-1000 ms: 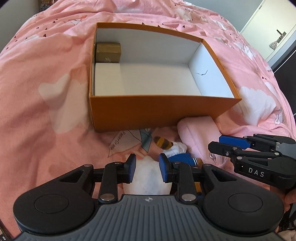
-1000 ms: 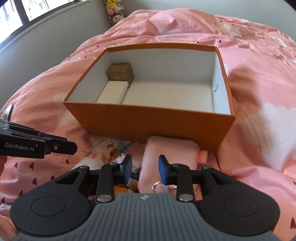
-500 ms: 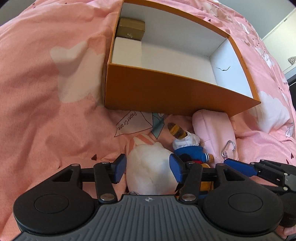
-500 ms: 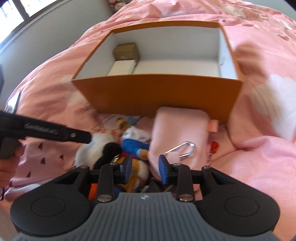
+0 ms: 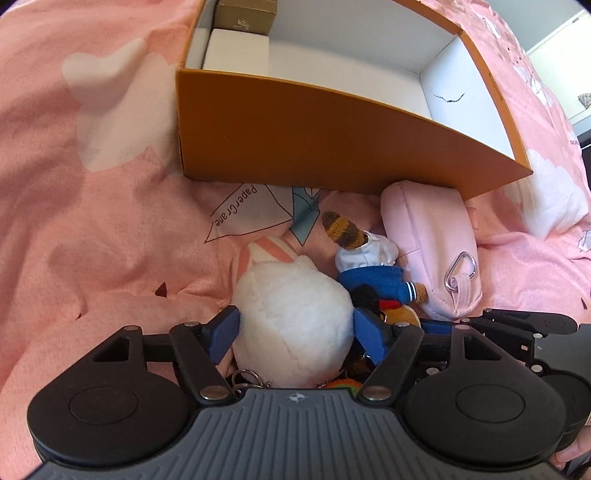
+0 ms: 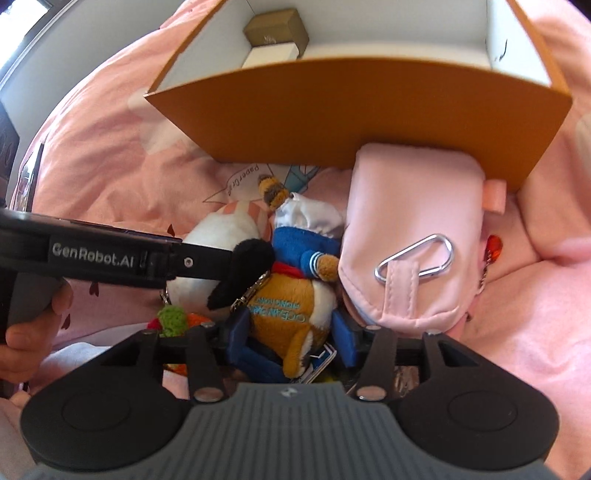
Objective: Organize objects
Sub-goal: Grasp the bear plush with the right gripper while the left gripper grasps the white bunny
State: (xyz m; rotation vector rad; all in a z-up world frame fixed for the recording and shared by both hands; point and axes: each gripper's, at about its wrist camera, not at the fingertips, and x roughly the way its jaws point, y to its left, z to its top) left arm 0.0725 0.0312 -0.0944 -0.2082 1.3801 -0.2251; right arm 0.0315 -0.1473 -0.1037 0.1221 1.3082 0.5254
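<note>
- The left gripper (image 5: 293, 332) points steeply down over the white plush (image 5: 291, 317); its jaws have just been opening and stand wide, one blue pad on each side of the round body. This looks like the set-up for a grasp; whether the pads already touch the fur I cannot tell.
- The right gripper (image 6: 291, 332) straddles the brown plush in a blue jacket (image 6: 291, 295); its jaws have just been opening too, with the toy's body between them and seemingly not yet squeezed.
- Both toys lie touching each other just in front of the orange box (image 5: 332, 136), so each hand can probably lift its toy over the near wall.
- A pink pouch (image 6: 410, 236) with a metal carabiner lies against the box's near wall, beside the brown plush.
- Inside the box, a gold-brown small box (image 5: 245, 16) and a white box (image 5: 236, 55) fill one corner, leaving most of the floor free.
- Everything rests on a soft, rumpled pink bedspread (image 5: 92, 203), with a grey wall beyond it.
</note>
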